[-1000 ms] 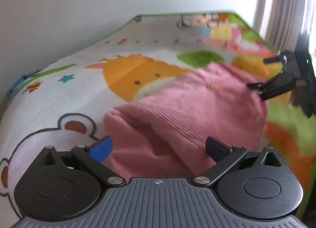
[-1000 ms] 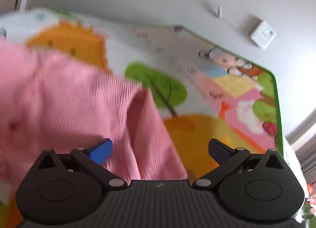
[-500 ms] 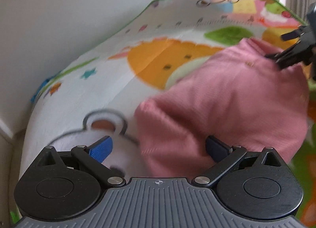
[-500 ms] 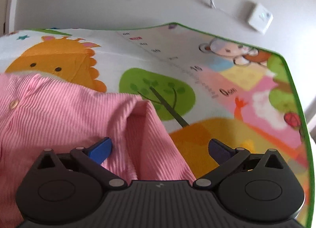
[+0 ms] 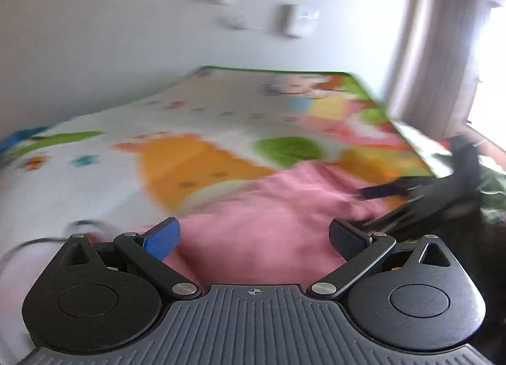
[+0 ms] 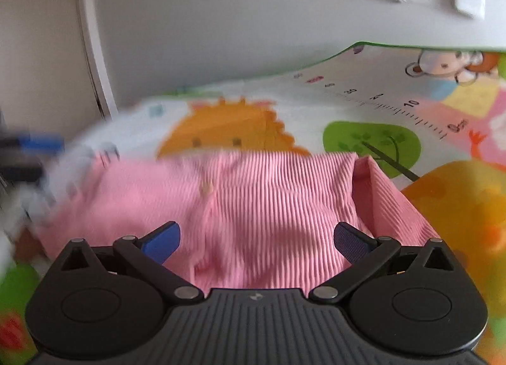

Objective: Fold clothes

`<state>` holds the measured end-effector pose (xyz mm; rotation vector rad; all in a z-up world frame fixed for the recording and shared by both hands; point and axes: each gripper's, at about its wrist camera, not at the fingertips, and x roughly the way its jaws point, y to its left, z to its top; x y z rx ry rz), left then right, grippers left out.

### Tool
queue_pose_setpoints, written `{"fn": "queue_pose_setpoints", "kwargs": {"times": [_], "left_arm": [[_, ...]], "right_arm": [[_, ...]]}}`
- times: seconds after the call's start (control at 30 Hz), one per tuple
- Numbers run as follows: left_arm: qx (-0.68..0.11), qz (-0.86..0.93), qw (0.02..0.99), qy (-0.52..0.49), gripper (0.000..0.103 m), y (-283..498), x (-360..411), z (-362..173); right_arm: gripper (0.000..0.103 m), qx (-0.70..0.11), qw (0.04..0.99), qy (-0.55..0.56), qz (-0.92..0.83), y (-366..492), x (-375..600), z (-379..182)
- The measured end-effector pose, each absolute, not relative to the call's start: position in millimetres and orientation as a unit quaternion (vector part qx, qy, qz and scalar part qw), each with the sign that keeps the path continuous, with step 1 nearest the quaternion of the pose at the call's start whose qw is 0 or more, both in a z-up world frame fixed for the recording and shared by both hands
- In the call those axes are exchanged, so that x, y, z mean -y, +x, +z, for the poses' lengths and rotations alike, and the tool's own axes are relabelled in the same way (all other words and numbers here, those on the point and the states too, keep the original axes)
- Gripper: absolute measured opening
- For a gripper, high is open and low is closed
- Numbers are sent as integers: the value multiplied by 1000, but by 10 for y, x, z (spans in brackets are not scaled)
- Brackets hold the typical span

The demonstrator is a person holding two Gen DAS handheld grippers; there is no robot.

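Soft, light pink ribbed knit garment (image 6: 268,194), bunched on the orange lion of the cartoon-print play mat (image 6: 379,106). Left gripper (image 5: 253,235) and right gripper (image 6: 256,238) spread wide, holding nothing. Limp, non-slippery; best pinched at a hem corner.

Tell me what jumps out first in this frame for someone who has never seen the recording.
The pink ribbed garment lies spread in the middle of a bright cartoon play mat that fills the surface up to the white wall. Both grippers, left and right, hang open just above the near edge of the cloth.
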<state>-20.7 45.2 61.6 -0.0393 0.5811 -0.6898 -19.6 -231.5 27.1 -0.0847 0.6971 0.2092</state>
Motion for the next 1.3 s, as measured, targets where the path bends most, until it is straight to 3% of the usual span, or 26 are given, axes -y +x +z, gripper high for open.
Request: {"fn": "queue_pose_setpoints", "kwargs": {"times": [0.13,0.33,0.57,0.73,1.03,1.3], "left_arm": [[-321,-345,881,39,102,-229,-124,363],[-345,-279,893,70,102,-308,-346,200],[-376,-193,904,-61,102,-124,-915,222],[-399,-231,883,-93,103,-120,-792,191],[-378,-306,863,-138,102,-115,-628,414],[-351,-266,885,-150,102,-80,-843,489]], "right_arm": [[103,-347,928,-121,61,-292,2233,141],[103,-358,926,-118,-11,-434,2476,168],[103,-282,941,-105,153,-767,1986,419],[103,-282,910,-147,267,-754,1343,335],[103,-298,893,-223,255,-612,854,51],[103,-308,922,-161,172,-424,1049,87]]}}
